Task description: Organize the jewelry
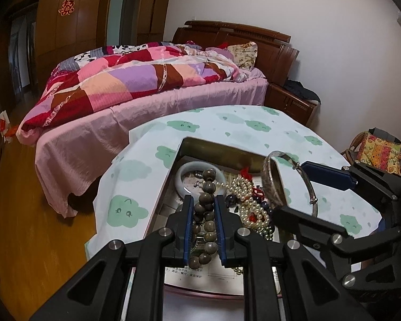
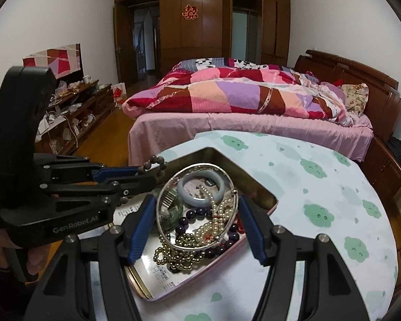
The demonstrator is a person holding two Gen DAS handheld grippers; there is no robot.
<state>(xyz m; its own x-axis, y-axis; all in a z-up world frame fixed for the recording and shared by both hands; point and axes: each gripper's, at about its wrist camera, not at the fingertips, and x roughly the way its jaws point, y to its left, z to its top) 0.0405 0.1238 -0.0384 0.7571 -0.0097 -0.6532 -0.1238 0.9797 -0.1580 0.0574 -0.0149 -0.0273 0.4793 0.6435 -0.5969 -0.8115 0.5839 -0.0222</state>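
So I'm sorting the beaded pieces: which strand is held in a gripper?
The brown wooden-bead strand, pinched in the left gripper; the pearl strand lies in the tin.

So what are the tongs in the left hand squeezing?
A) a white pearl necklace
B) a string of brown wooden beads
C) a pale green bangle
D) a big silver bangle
B: the left tongs are pinched on the string of brown wooden beads, which runs between their blue pads; the silver bangle sits in the right tongs instead.
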